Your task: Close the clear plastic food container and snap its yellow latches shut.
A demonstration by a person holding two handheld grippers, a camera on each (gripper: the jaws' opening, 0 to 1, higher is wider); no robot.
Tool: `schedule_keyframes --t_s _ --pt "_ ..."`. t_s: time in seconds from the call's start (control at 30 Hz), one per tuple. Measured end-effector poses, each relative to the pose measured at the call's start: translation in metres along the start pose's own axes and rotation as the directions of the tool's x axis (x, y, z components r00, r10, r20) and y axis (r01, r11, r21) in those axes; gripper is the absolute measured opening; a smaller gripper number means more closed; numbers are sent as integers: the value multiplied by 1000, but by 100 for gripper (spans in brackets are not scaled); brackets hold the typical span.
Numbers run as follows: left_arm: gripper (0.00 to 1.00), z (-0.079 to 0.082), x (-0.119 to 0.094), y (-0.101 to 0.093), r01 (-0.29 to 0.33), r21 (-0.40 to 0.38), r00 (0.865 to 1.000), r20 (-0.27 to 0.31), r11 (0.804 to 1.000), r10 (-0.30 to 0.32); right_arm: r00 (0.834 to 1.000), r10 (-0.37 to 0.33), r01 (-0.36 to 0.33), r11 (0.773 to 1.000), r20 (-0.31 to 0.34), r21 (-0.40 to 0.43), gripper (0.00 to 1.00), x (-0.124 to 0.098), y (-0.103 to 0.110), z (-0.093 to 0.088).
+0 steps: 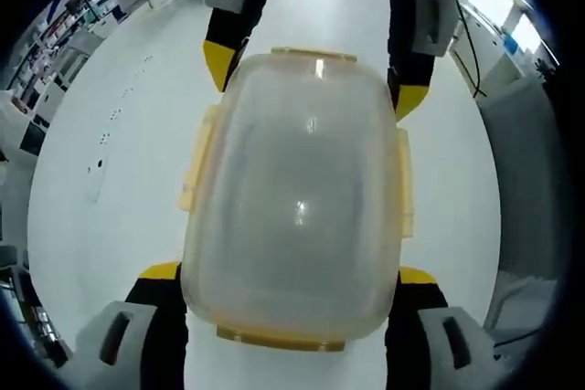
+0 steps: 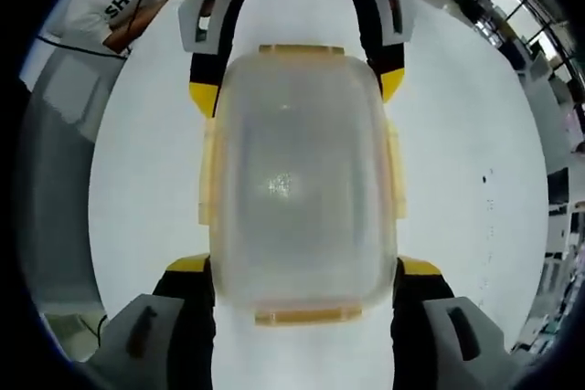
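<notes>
Frosted clear plastic food container (image 1: 297,198) with yellow latches (image 1: 194,166) on round white table (image 1: 110,134) hides both grippers' tips; left gripper (image 1: 291,294) and right gripper (image 2: 304,285) straddle it wide, contact unclear; shelves at 10 o'clock

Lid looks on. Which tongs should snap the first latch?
Roughly even, slight lean right: both tongs straddle the container from opposite ends, but the right tongs sit squarer to their near latch.

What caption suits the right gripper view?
Two grippers flank a lidded clear container with yellow latches on a white table.
</notes>
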State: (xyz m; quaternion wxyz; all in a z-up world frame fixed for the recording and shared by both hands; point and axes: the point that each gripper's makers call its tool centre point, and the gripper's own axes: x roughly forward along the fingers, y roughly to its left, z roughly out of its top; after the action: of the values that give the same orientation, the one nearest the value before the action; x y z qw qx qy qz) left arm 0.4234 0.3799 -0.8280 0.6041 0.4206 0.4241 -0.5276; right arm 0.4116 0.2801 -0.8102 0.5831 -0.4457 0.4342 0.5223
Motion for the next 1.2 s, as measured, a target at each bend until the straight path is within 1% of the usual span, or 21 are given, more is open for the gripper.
schedule_keyframes --t_s 0.03,0.13,0.2,0.27,0.33,0.4,0.47,0.57,0.6,0.67,0.7,0.77,0.83,0.87,0.97,1.0,1.07,1.1,1.13,1.17,1.2 --pt "90 -6 0 3 -22 29 999 -37 999 23 1000 0 0 1000 5 -2 77 0 0 0" --pt "90 -4 -1 -2 -24 28 1000 -8 999 24 999 -1 0 1000 52 5 78 -1 1 0" --pt "90 -3 -3 -2 -24 10 999 26 1000 24 998 -1 -1 1000 67 27 78 0 0 0" --pt "88 -1 -6 0 -25 -11 998 52 1000 25 997 -6 4 1000 77 28 78 0 1 0" --pt "87 -3 -7 2 -29 -7 997 67 1000 30 995 -24 22 999 96 28 78 0 2 0" --pt "86 -3 -9 2 -29 -33 996 86 999 32 992 -35 31 999 118 34 78 0 2 1" --pt "86 -8 -10 4 -31 -94 993 108 995 41 989 -51 46 998 140 39 78 0 2 1" --pt "86 -10 -14 5 -49 -137 982 174 989 73 979 -93 85 995 179 55 80 0 -1 1" --pt "86 -11 -14 4 -51 -143 981 180 988 77 976 -104 93 993 192 67 81 -1 -2 2" --pt "86 -13 -16 5 -79 -174 970 215 982 116 962 -147 121 985 228 127 83 -3 -5 2" --pt "86 -14 -17 7 -104 -188 960 239 977 148 956 -167 134 980 241 149 85 -4 -7 1" --pt "86 -15 -16 6 -105 -224 947 275 969 166 939 -193 142 971 284 191 87 -6 -7 4" --pt "86 -16 -18 4 -109 -256 932 308 960 188 920 -218 136 957 325 257 88 -8 -5 5" --pt "86 -16 -20 4 -121 -273 920 330 954 211 908 -237 140 949 345 283 89 -10 -4 5" --pt "85 -15 -24 3 -159 -291 902 345 943 258 880 -274 134 927 388 349 93 -13 -2 6" --pt "85 -13 -26 4 -173 -311 887 363 934 286 861 -296 137 919 414 371 96 -15 -3 8" --pt "85 -9 -27 5 -166 -343 870 390 924 301 844 -323 141 904 428 404 99 -18 -4 7" --pt "85 -8 -26 5 -164 -360 862 401 918 311 829 -343 137 890 441 436 100 -20 -4 6" --pt "86 -7 -26 4 -160 -370 856 411 915 315 821 -352 131 882 449 452 100 -21 -5 6" --pt "87 -5 -26 4 -154 -387 844 426 909 324 815 -357 111 869 456 482 100 -21 -4 5" --pt "91 -5 -25 4 -160 -394 838 430 905 335 804 -363 99 862 470 497 100 -21 -4 7"
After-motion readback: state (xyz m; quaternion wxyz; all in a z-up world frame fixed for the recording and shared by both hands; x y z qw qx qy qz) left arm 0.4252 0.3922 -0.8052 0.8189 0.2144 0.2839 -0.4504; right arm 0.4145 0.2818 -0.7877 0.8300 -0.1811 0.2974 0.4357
